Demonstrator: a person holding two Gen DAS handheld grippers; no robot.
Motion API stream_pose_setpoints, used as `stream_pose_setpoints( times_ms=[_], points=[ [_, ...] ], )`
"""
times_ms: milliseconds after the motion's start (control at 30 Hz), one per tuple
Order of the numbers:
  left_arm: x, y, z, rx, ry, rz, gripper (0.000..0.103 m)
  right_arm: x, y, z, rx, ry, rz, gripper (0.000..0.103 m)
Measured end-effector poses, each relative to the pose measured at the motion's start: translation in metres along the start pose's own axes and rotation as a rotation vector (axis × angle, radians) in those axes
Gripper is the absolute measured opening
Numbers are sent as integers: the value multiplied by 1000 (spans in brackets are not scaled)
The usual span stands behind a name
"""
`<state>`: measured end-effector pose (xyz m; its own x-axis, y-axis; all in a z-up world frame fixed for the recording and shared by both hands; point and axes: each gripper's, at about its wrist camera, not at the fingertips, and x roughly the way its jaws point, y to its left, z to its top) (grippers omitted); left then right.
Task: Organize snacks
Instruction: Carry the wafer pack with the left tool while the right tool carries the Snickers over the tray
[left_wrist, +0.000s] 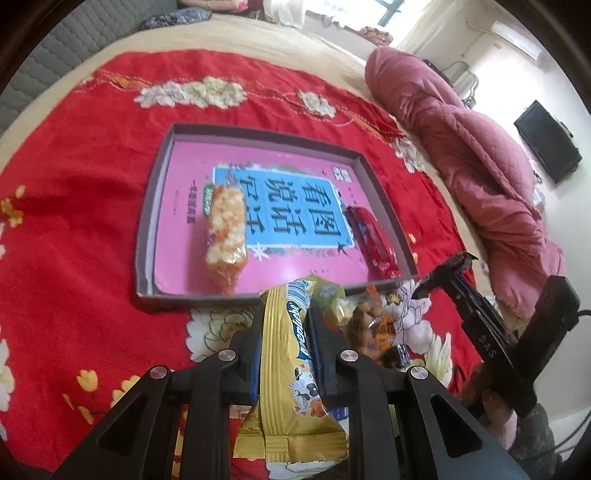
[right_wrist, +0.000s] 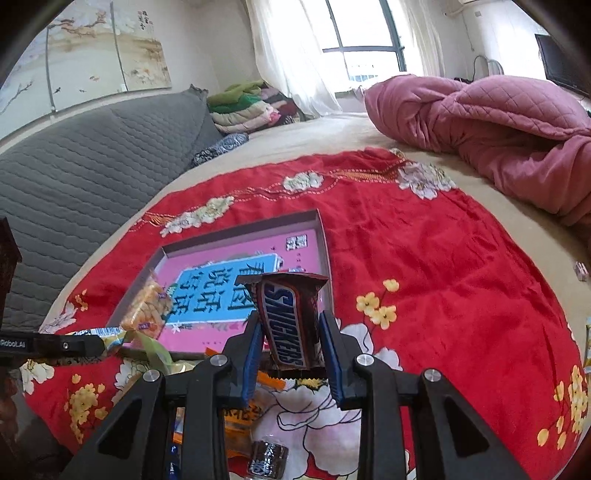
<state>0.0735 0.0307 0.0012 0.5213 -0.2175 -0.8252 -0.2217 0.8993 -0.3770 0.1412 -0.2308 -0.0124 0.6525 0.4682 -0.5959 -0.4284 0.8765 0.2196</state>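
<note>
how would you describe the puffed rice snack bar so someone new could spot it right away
Find the shallow box with the pink and blue printed floor lying on the red floral cloth. The puffed rice bar lies inside it, on the left half in the left wrist view. Its clear wrapper shows pale and orange puffed pieces, unlike the dark red wrapped bar along the box's right wall.

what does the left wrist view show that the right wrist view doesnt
Only the left wrist view shows the left gripper shut on a yellow snack bar, and a red packet inside the box. Only the right wrist view shows the right gripper shut on a Snickers bar, and the window. Both show the box on the red cloth, holding a rice cracker pack.
</note>
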Motion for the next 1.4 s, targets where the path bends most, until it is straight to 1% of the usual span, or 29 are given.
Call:
stream_pose_setpoints(
  times_ms=[333,767,1200,1400],
  points=[
    [-10,-1,4,-5,-39,-2,21,-10,10,7,-21,-44,21,31],
    [-22,-3,18,-17,-99,-8,21,-16,25,20,-51,-95,35,31],
    [-26,-7,39,-35,-157,-7,21,-15,36,42,-43,-147,79,31],
    [-22,-9,49,-54,-170,-12,21,-10,42,53,-24,-145,72,31]
  ],
)
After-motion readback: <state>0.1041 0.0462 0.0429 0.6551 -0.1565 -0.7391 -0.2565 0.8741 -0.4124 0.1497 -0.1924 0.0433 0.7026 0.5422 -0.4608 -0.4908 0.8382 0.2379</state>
